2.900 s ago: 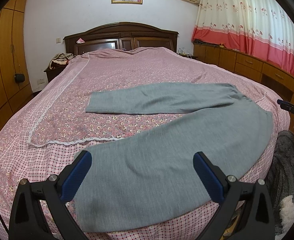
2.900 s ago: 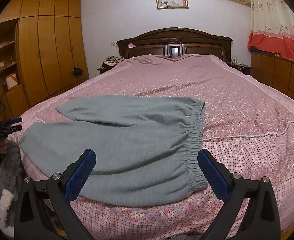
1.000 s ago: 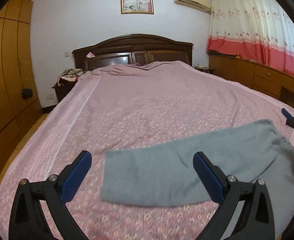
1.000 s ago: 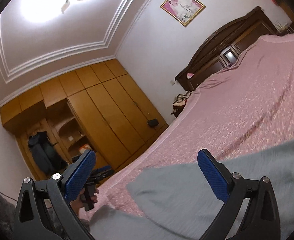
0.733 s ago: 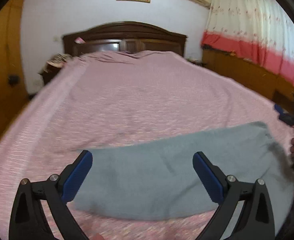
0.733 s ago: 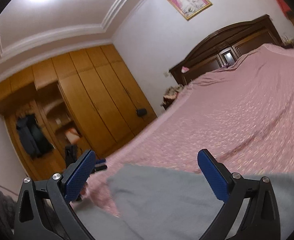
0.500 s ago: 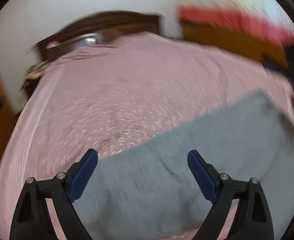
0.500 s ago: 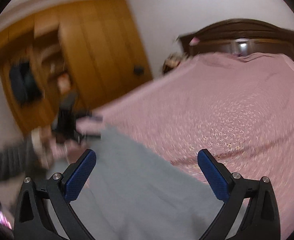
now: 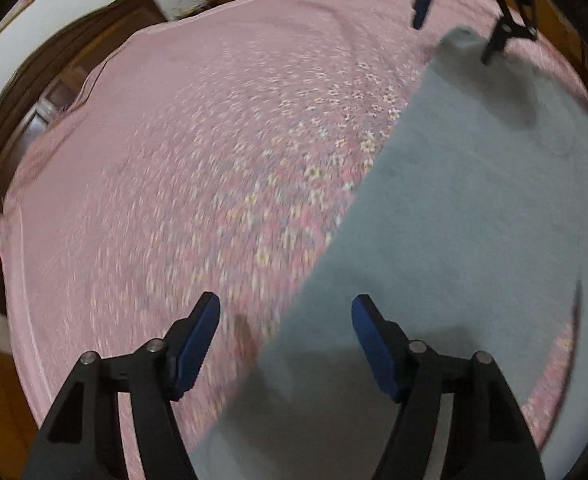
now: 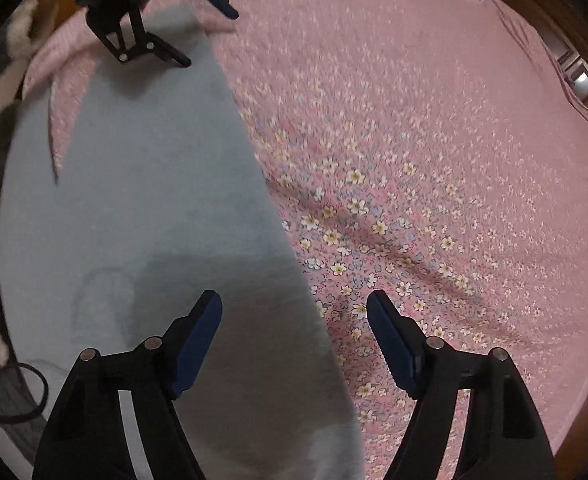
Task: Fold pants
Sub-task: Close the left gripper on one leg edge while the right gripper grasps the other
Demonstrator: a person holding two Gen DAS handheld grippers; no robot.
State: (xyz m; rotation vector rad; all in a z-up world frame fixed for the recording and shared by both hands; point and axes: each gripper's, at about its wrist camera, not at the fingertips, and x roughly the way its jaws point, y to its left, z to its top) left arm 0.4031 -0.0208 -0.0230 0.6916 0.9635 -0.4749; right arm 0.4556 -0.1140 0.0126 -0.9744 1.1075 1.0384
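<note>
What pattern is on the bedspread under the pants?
Pink bedspread with small pale flowers, clearest in the right wrist view.

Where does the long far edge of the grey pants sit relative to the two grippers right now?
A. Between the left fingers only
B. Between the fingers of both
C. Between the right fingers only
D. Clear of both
B. In each wrist view the edge of the grey pants runs through the gap: left gripper and right gripper both straddle it, fingers apart, over the pink bedspread.
</note>
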